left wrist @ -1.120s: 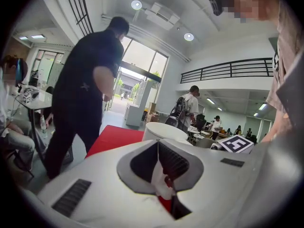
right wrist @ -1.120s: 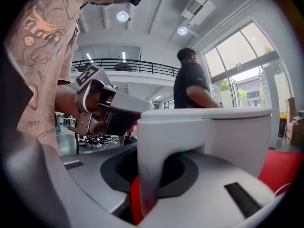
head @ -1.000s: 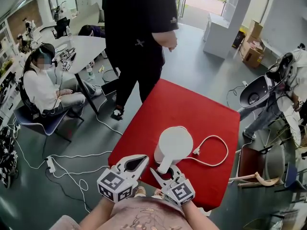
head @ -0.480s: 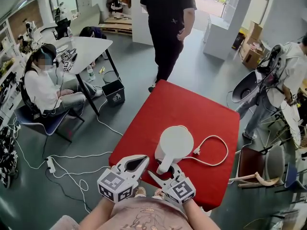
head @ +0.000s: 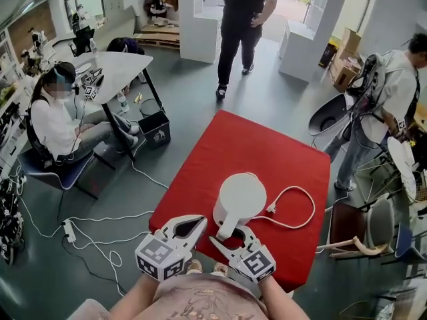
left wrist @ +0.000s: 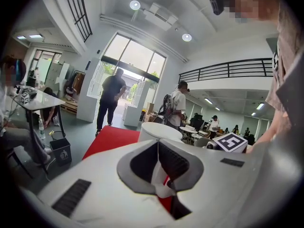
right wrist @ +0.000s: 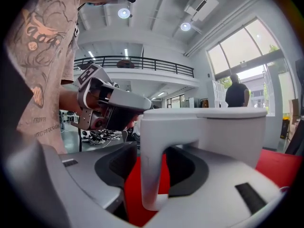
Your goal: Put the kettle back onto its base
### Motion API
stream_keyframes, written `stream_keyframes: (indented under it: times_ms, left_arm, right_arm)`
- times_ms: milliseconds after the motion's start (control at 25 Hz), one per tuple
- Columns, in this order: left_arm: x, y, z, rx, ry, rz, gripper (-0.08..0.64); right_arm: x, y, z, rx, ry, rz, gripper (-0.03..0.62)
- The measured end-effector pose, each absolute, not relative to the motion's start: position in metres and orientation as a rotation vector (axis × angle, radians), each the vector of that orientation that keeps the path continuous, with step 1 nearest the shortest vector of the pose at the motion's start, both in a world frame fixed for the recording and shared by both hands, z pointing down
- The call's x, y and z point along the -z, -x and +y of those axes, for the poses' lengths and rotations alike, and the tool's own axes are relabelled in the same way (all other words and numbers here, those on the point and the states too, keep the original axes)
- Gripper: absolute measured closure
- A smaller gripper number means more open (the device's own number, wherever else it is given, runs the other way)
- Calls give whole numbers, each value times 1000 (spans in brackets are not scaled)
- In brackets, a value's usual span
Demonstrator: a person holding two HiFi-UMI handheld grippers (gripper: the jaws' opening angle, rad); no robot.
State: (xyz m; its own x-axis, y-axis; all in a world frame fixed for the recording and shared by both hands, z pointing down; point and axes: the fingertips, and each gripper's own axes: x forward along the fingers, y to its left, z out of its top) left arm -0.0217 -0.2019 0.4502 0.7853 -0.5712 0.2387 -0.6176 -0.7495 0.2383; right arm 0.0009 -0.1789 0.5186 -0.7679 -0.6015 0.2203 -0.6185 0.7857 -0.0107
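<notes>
Kettle (head: 240,199) looks rigid, smooth, perhaps weighty; take its near handle (head: 229,230), straddled untouched by the right gripper (head: 233,237), jaws just narrowing. Left gripper (head: 199,221) is clenched, empty.

One kettle (head: 240,197), one table (head: 267,149) — two grippers (head: 200,220) (head: 231,236), three bystanders (head: 57,122) (head: 243,12) (head: 387,102)

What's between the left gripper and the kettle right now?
Only bare red tablecloth; the head view shows that strip separating the left gripper from the kettle.

The kettle (head: 239,197) is smooth matt plastic, the tablecloth (head: 257,145) plain matt cloth.
</notes>
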Motion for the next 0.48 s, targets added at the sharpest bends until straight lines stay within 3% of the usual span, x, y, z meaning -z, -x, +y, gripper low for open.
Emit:
stream_keyframes:
  times_ms: [480]
  left_arm:
    - [-450,10,-201,-224,-2694,-861,571]
  right_arm:
    - [-504,-60,-159,-147,-1146,-2713,371]
